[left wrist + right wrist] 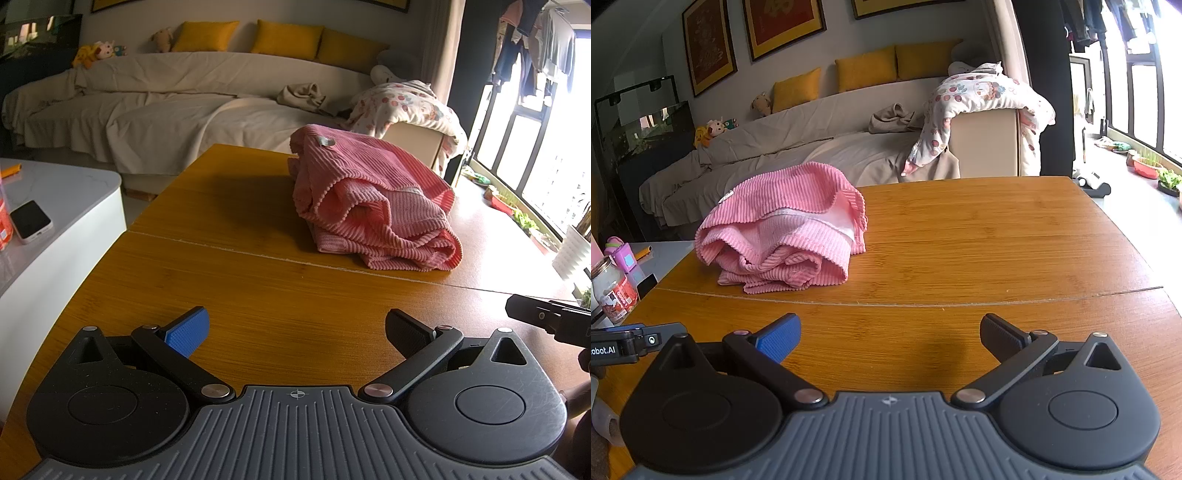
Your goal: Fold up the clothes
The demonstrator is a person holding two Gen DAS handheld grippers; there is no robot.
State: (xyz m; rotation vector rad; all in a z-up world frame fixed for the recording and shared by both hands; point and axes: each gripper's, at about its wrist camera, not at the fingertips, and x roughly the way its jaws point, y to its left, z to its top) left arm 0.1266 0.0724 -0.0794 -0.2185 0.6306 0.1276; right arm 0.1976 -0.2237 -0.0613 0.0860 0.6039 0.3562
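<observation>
Left hand-held gripper [297,328] spread, pink garment [373,199] folded

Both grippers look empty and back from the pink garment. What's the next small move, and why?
Probably reach the left gripper forward to the pink garment. It lies bunched on the wooden table, beyond the seam; both grippers, the right gripper included, are open, empty and short of it.

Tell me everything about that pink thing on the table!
The pink garment is a soft, ribbed knit piece, loosely bunched into a rumpled pile, not neatly folded. A small pale tag shows on top, and a lighter band shows along one edge. It lies on the wooden table, just beyond the table's seam. Nothing else touches it; both tongs are open and apart from it.
</observation>
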